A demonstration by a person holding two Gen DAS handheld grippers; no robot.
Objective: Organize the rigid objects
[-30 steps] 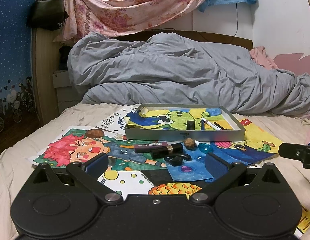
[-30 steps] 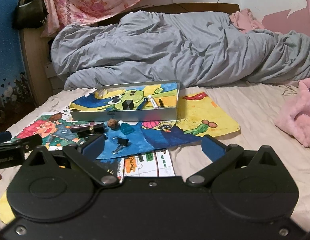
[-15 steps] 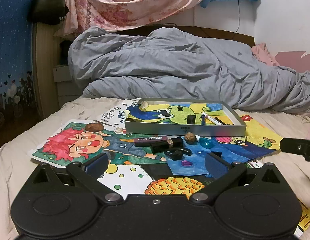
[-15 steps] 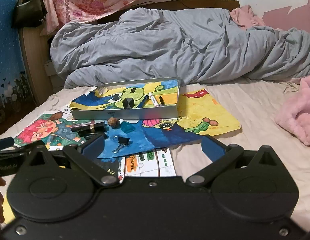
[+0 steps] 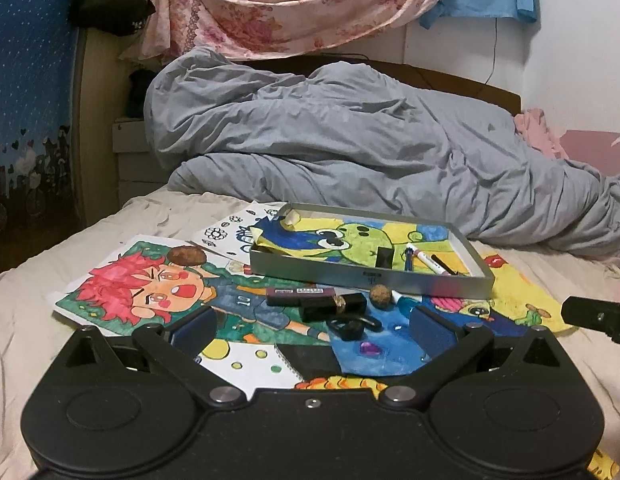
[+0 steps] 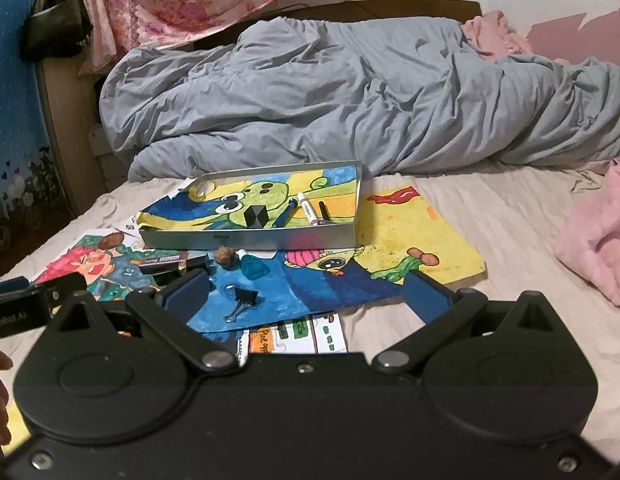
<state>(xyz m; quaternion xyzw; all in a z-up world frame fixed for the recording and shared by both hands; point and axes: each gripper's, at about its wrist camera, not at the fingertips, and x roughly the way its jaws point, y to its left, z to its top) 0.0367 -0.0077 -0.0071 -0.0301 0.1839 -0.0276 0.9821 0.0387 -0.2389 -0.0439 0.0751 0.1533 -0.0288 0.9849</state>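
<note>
Tray [image 5: 369, 278] on bed [image 5: 38, 312], holding marker [image 5: 427, 260] and black block [image 5: 384, 258]. Left hand-held gripper [image 5: 310, 326] spread wide above lipstick [image 5: 331, 306]. Right hand-held gripper [image 6: 306, 294] spread too, empty. Binder clip [image 6: 242, 300] visible from right wrist only; brown nut [image 5: 186, 255] clearest from left.

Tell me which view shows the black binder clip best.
Right wrist view: the binder clip lies unobstructed on the blue drawing, between the open right tool's fingers. In the left wrist view I cannot pick it out.
</note>
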